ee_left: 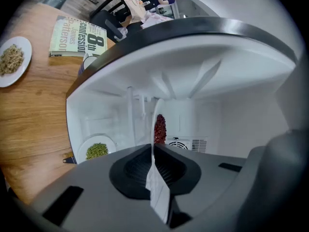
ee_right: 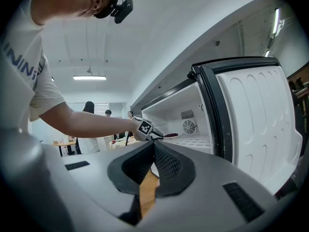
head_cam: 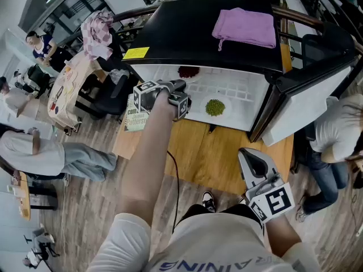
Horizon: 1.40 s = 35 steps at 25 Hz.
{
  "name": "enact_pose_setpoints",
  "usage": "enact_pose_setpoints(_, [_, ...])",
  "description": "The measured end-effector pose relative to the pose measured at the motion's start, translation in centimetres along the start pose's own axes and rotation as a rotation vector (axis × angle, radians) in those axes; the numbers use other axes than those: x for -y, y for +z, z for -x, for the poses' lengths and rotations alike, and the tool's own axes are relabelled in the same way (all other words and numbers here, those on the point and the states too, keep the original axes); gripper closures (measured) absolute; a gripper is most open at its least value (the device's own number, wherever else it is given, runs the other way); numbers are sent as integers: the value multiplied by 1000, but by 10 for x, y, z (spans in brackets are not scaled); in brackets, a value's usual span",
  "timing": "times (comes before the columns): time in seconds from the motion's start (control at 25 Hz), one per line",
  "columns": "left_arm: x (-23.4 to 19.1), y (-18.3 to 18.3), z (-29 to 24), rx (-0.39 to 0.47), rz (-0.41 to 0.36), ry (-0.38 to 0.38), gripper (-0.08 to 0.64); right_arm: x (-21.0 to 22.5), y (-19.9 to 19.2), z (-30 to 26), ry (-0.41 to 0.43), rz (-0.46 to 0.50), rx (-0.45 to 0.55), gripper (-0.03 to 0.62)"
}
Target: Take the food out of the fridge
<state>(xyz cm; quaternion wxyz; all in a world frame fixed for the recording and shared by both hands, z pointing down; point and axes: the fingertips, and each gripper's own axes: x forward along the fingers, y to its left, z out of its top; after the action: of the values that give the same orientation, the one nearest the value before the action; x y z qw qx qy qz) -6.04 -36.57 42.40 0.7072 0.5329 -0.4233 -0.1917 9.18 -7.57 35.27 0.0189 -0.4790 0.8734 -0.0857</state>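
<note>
The small fridge (head_cam: pixel 170 44) stands open on a wooden table. On its white shelf lie a plate of dark red food (head_cam: pixel 189 71) at the back and a plate of green food (head_cam: pixel 215 107) nearer the front. My left gripper (head_cam: pixel 182 89) reaches inside. In the left gripper view it (ee_left: pixel 153 149) is shut on the rim of the white plate (ee_left: pixel 155 117), which shows edge-on with the red food (ee_left: pixel 160 128) on it. The green plate (ee_left: pixel 97 150) lies to the left. My right gripper (head_cam: pixel 253 162) hangs shut and empty in front of the table.
The fridge door (head_cam: pixel 306 103) swings out to the right. A purple cloth (head_cam: pixel 245 27) and a yellow note (head_cam: pixel 136 52) lie on top. A book (head_cam: pixel 134 118) and a plate of grains (ee_left: pixel 11 59) sit on the table left of the fridge. People stand around.
</note>
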Motion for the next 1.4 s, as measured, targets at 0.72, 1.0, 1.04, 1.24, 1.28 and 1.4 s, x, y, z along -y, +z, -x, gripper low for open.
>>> enact_pose_setpoints(0.72, [-9,-7,25,1,-19,-107,540,-13,-7,-2,34,-1,-23,574])
enact_pose_setpoints(1.0, [-11,-14,38,-14,-37,-108,540,-23,-8,-3,55,4,-31,574])
enact_pose_setpoints(1.04, [-12,-14,39,-14,-35,-104,539,-24,-7,-3,58,5,-31,574])
enact_pose_setpoints(1.24, [-17,-15,40,-13,-35,-94,540,-28,-7,-2,66,9,-36,574])
enact_pose_setpoints(1.28, [-18,-15,40,-13,-34,-97,538,-28,-7,-1,66,10,-36,574])
enact_pose_setpoints(1.4, [-19,-16,37,-15,-35,-110,537,-28,-8,-1,65,13,-38,574])
